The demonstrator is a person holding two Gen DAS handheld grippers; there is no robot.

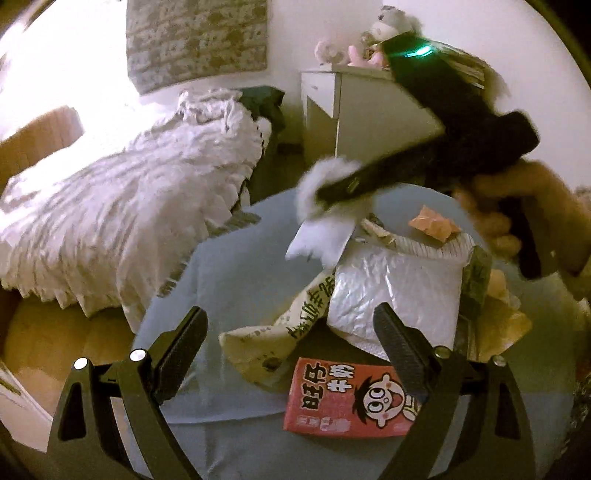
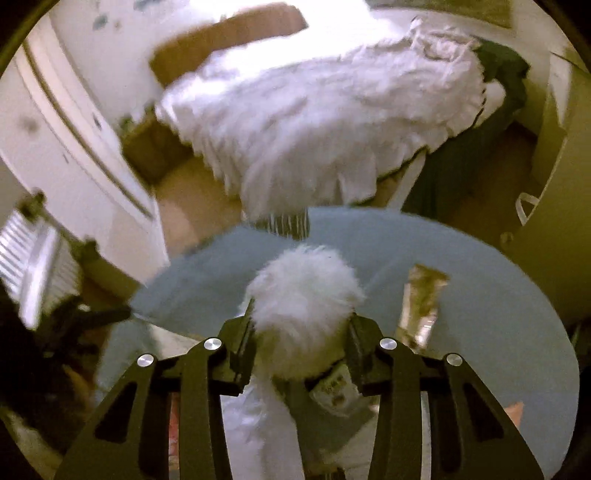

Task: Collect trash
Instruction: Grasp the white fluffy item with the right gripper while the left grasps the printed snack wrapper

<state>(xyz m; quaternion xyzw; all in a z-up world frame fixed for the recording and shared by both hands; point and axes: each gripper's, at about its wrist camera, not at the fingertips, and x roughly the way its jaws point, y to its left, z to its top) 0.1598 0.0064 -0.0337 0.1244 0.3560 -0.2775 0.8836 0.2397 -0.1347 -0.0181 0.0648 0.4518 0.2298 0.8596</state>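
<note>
Trash lies on a round blue table (image 1: pixel 236 273): a red milk carton (image 1: pixel 347 398), a silver foil bag (image 1: pixel 399 295), a cream printed wrapper (image 1: pixel 280 332) and an orange scrap (image 1: pixel 432 223). My left gripper (image 1: pixel 291 339) is open and empty above the carton and the cream wrapper. My right gripper (image 2: pixel 301 332) is shut on a crumpled white tissue (image 2: pixel 303 291) and holds it above the table; it shows in the left wrist view (image 1: pixel 321 195) over the pile. A brown wrapper (image 2: pixel 421 302) lies on the table (image 2: pixel 498 314) to its right.
A bed with a rumpled white duvet (image 1: pixel 129 206) stands beyond the table. A white cabinet (image 1: pixel 354 114) with plush toys (image 1: pixel 384 33) on top is at the back right. A wooden floor (image 2: pixel 192 206) and a white door (image 2: pixel 74 147) lie to the left.
</note>
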